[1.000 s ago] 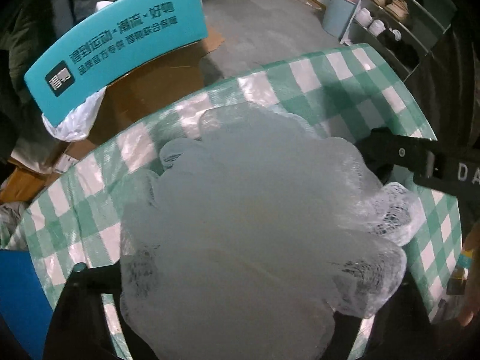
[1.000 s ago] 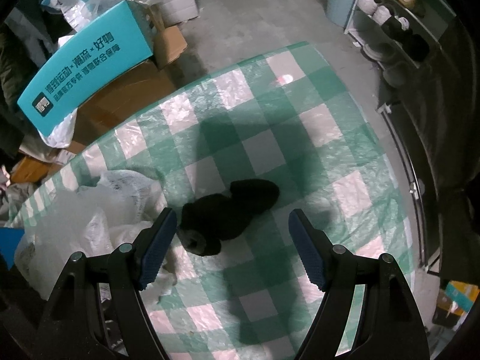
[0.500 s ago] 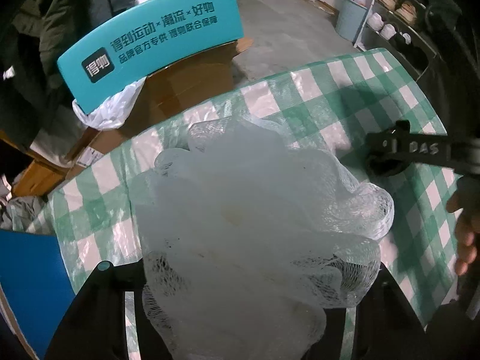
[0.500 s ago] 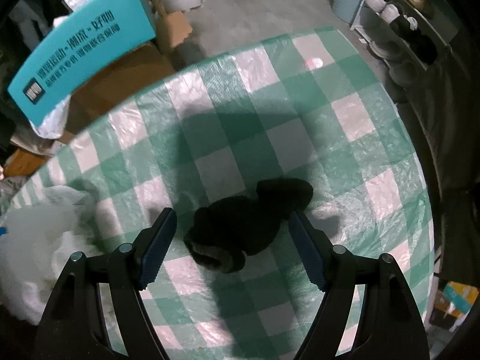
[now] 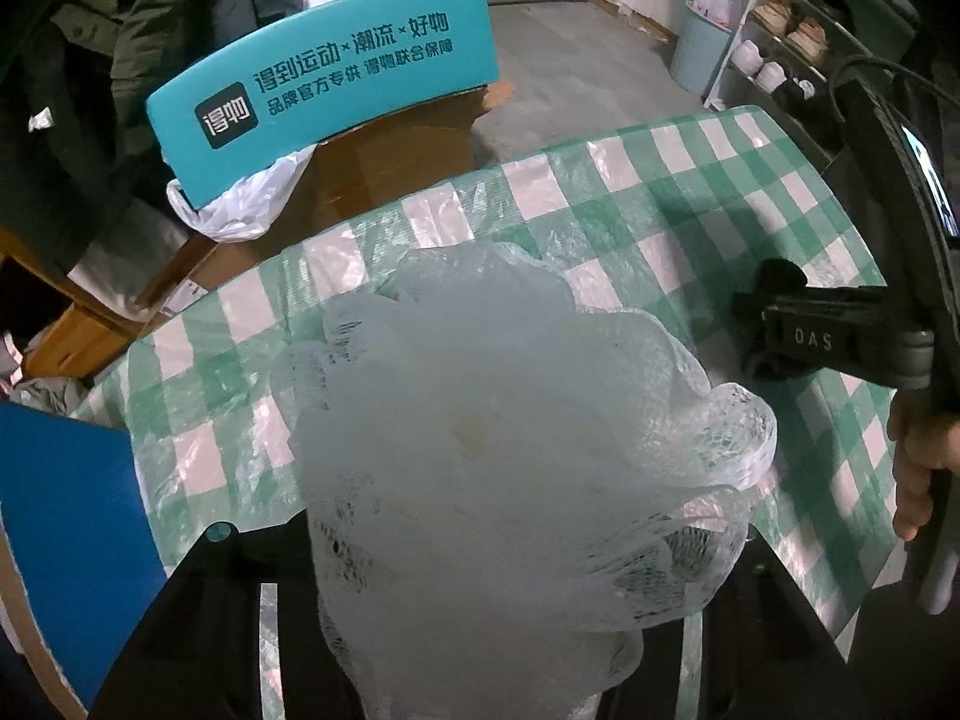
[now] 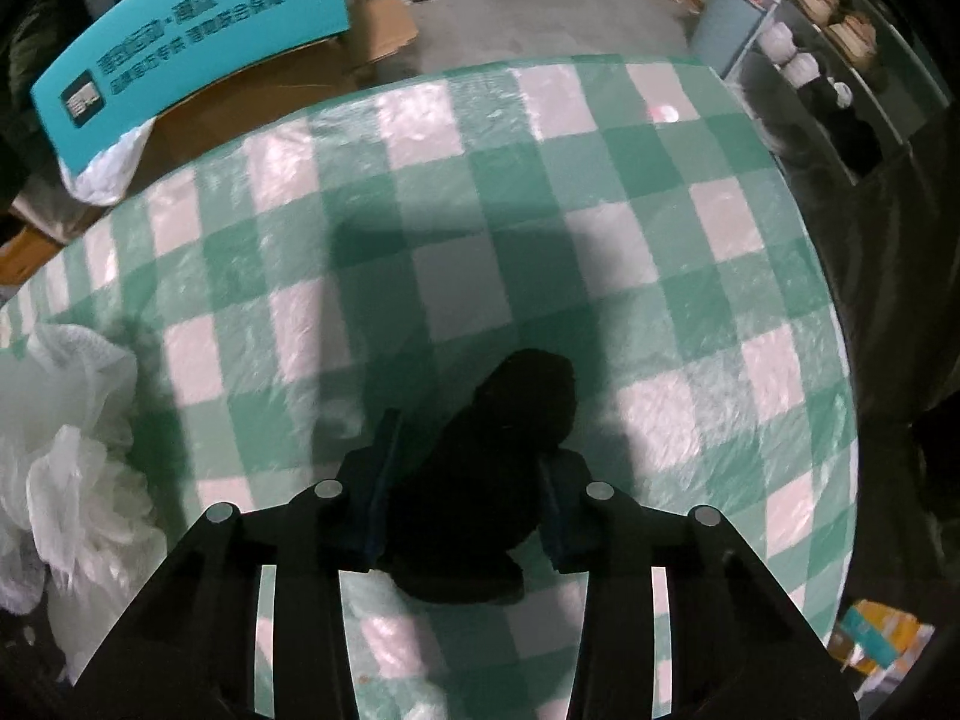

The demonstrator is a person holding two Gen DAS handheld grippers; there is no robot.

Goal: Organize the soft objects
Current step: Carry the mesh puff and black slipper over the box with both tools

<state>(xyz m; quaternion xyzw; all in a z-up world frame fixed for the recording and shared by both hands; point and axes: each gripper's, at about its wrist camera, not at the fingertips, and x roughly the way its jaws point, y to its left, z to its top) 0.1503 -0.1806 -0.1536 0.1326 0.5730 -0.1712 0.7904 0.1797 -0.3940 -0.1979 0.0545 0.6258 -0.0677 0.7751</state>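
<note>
Left gripper (image 5: 510, 588): lower centre of the left wrist view, fingers clamped on a white mesh bath sponge (image 5: 516, 438). The sponge bulges out over both fingers and fills the middle of the frame, hiding the fingertips.

Right gripper (image 6: 465, 504): lower centre of the right wrist view, blue pads (image 6: 378, 498) closed against both sides of a black soft object (image 6: 492, 480). The object's rounded end sticks out past the fingertips toward frame centre; whether it rests on the cloth or is raised cannot be told.

Sponge, second sighting: left edge of the right wrist view (image 6: 66, 450), beside the black object but apart from it.

Tablecloth (image 6: 540, 210): green and white check with a shiny plastic surface, spread under both grippers. A small pink spot (image 6: 663, 113) lies on a white square in the upper right.

Right gripper, side view: right edge of the left wrist view (image 5: 840, 336), with the holder's hand (image 5: 918, 468) below it.

Teal box (image 5: 324, 90): upper left, beyond the table edge, printed with Chinese characters, on brown cardboard boxes (image 5: 384, 162).

Shelf (image 6: 828, 60): upper right, holding shoes.
</note>
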